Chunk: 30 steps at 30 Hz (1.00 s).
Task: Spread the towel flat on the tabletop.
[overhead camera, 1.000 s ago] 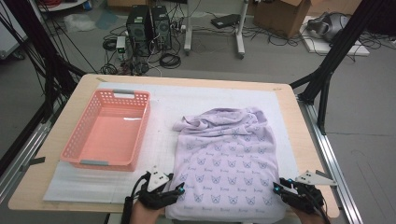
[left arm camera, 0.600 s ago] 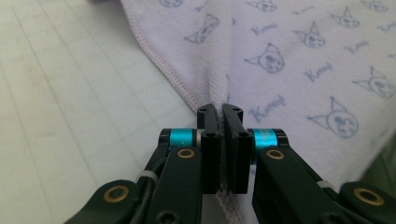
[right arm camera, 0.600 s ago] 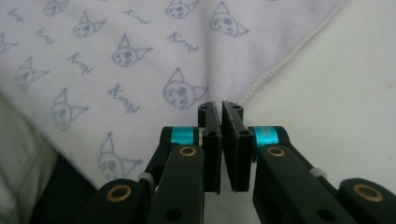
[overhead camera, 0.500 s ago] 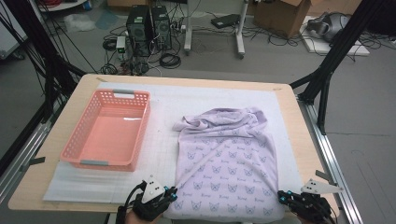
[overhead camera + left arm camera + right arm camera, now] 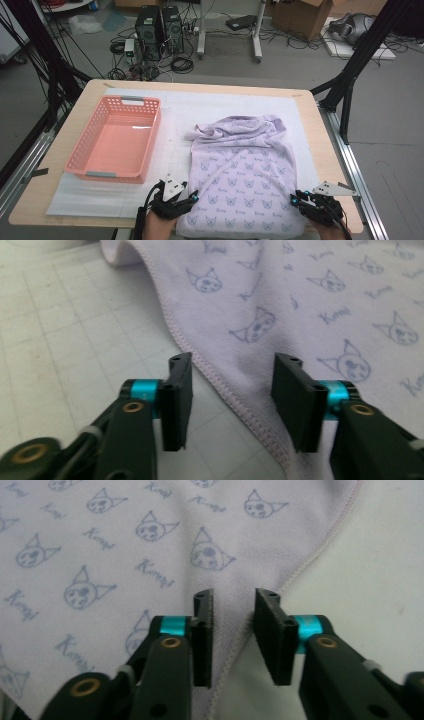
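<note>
Lilac cloth (image 5: 245, 175) with cat print lies spread on the white mat (image 5: 175, 125), right of the pink basket (image 5: 117, 140). Left gripper (image 5: 192, 196) at its near left hem, jaws just reopened, astride the edge, not pinching. Right gripper (image 5: 295, 200) at the near right hem, jaws likewise apart over the edge

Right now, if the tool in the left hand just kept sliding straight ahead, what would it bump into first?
Most likely the lilac cloth: its stitched edge already runs between the left tool's open jaws, so the fabric lies directly ahead. How high the tool sits above it is unclear.
</note>
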Each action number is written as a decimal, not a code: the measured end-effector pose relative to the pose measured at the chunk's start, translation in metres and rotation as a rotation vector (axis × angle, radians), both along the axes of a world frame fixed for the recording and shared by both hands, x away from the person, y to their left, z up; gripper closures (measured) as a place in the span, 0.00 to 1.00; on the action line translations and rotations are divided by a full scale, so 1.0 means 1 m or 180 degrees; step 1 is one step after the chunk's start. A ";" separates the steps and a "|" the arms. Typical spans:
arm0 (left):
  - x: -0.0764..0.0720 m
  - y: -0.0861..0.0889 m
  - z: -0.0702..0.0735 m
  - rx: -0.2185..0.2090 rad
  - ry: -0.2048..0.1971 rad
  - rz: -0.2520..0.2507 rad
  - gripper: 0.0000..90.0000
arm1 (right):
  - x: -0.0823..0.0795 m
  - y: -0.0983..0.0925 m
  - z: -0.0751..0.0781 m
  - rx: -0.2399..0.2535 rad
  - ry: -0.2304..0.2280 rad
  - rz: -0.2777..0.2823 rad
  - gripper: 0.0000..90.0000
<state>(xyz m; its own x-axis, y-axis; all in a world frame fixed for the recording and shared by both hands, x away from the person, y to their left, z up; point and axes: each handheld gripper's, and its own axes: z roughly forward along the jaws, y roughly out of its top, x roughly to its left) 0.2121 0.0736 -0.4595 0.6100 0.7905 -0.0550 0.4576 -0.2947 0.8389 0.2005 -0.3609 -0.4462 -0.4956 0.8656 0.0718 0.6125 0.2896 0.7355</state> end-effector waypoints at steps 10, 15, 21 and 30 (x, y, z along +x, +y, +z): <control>-0.025 0.018 0.006 0.0029 0.0199 -0.0077 0.97 | -0.016 -0.008 0.003 0.0073 0.0147 0.0222 0.95; -0.046 0.033 0.009 -0.0011 0.0223 -0.0218 0.97 | -0.040 -0.023 0.003 0.0191 0.0235 0.0357 0.95; -0.037 0.028 0.012 -0.0194 -0.0016 -0.0130 0.66 | -0.037 -0.020 0.010 0.0276 0.0123 0.0268 0.77; 0.015 0.013 0.004 -0.0173 0.0192 0.0070 0.51 | -0.001 -0.011 0.007 0.0134 0.0009 -0.0132 0.71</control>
<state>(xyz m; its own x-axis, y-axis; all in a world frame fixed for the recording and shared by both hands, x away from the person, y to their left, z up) 0.2273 0.0866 -0.4557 0.5869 0.7984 -0.1345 0.5137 -0.2388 0.8241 0.1994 -0.3722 -0.4397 -0.4592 0.8815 0.1099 0.6254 0.2329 0.7448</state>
